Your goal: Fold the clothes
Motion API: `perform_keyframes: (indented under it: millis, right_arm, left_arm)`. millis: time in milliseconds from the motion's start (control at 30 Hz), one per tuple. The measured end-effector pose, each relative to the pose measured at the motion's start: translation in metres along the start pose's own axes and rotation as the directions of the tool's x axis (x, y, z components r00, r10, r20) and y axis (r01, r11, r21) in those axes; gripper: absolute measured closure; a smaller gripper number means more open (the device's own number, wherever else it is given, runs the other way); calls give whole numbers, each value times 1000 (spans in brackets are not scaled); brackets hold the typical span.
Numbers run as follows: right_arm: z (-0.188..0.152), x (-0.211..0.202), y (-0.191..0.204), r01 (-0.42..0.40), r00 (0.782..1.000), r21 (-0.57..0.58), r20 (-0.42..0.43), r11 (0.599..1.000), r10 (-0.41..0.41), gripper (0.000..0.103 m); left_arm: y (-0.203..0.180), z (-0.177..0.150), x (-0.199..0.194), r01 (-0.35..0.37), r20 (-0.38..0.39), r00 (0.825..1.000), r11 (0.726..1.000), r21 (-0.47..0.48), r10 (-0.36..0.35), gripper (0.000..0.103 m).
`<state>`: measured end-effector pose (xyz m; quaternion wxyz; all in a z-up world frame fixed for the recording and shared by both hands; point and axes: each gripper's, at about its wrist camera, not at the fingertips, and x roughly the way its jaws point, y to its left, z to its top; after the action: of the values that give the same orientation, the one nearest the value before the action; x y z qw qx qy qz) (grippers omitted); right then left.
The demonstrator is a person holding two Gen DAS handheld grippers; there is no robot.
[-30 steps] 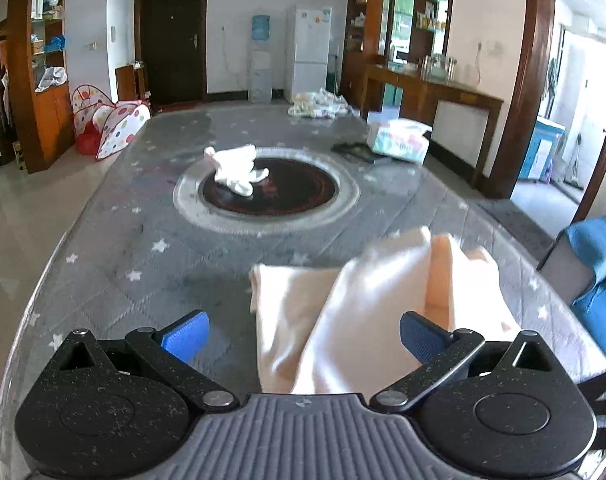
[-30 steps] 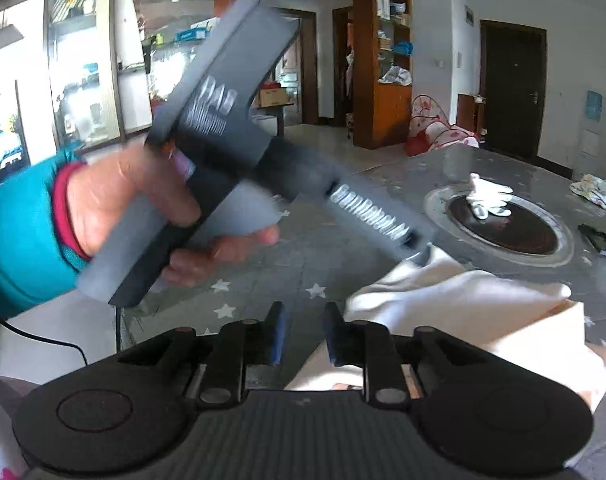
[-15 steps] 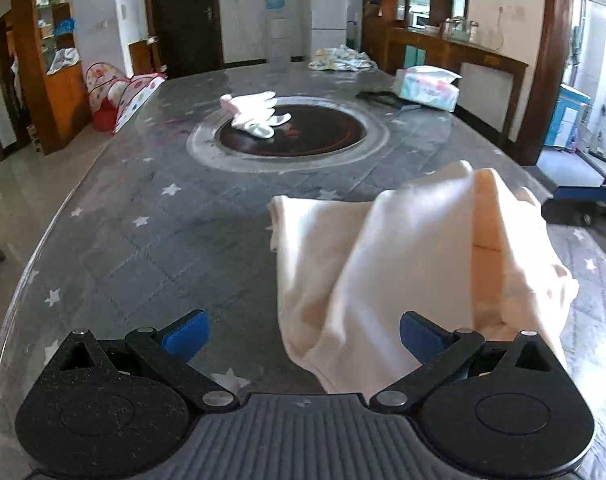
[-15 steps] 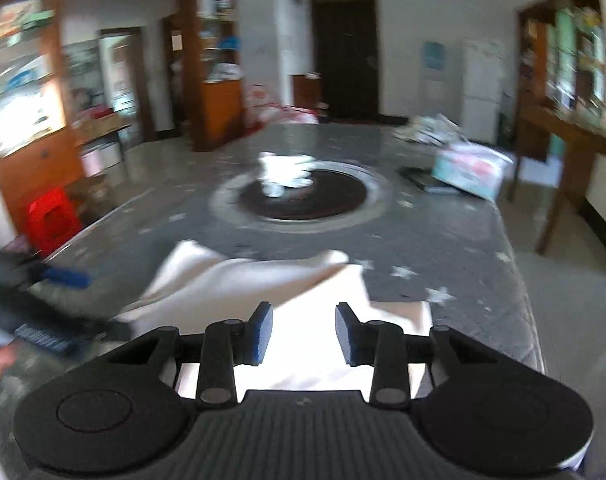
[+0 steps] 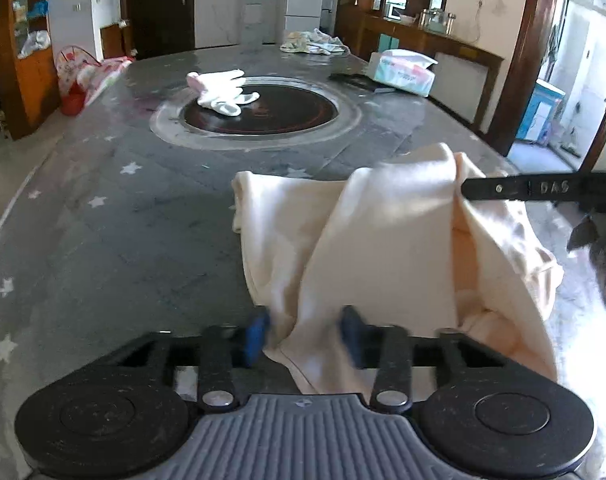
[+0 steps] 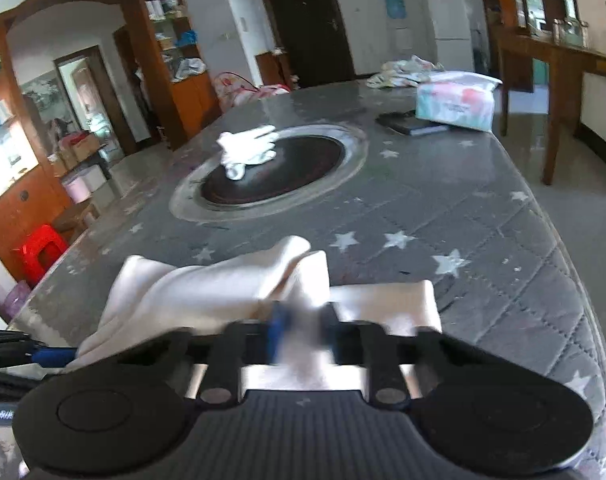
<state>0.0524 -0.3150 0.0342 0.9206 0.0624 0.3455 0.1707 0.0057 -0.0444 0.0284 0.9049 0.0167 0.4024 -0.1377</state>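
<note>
cream garment (image 5: 387, 240) lies lengthwise away from both cameras, each gripper's fingers pinching its near edge.

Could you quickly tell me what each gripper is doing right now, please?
Left gripper: closed on the cream garment.
Right gripper: closed on the same cream garment, though blurred.

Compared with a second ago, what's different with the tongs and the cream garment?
Both tongs have closed in. The left tongs, wide open before, now pinch the near edge of the cream garment. The right tongs swung round from facing the other hand and now grip its cloth too. The white gloves, tissue pack and table are unchanged.
</note>
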Motion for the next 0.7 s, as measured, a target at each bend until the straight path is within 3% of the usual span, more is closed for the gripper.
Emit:
perform_keyframes:
  millis: [133,433,533,700]
  right_arm:
    - [-3,-26,17,-15,999,-50,38,999,16,97]
    - [-24,-121,45,-12,992,-147,120,989,30,98]
    - [-38,-148,49,-28,994,-164,100,986,45,98]
    - [-64,-172,54,-84,996,-198,-12,977,83,98]
  left_arm:
    - [1,-3,-11,2,16,1000,1000,8,-2,85]
    - [4,-11,-38,9,53,999,1000,29,-11,89]
    - [6,-20,-56,35,57,998,998,43,-37,89]
    - [18,-39,-76,80,14,997,995,51,-81,89]
